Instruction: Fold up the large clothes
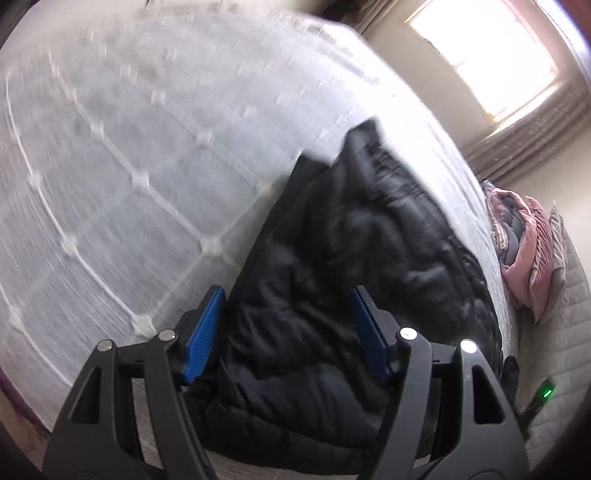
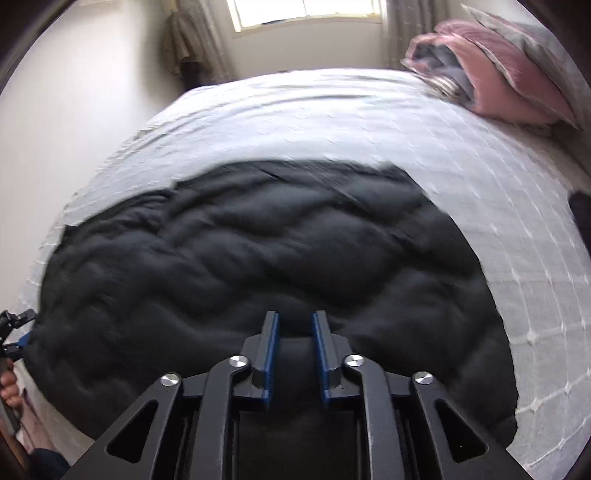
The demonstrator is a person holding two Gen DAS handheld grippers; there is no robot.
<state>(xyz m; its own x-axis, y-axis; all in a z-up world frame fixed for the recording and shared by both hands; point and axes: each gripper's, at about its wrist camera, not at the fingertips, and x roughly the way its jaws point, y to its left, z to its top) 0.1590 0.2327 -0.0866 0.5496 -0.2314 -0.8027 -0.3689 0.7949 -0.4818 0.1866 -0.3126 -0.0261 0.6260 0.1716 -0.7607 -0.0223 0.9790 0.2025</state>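
Note:
A large black puffer jacket [image 2: 258, 258] lies spread on the white quilted bed [image 2: 295, 110]. In the left wrist view the jacket [image 1: 351, 258] runs along the bed's near edge. My left gripper [image 1: 286, 325] is open, its blue pads either side of the jacket's near part, just above it. My right gripper [image 2: 294, 321] has its jaws narrowly apart with a fold of the black jacket between them at the near edge. The left gripper also shows at the far left of the right wrist view [image 2: 14, 332].
Pink and grey pillows and folded bedding [image 2: 498, 74] are piled at the bed's far right corner; they also show in the left wrist view [image 1: 524, 251]. A window [image 2: 306, 11] and curtains stand beyond the bed. A wall runs along the left.

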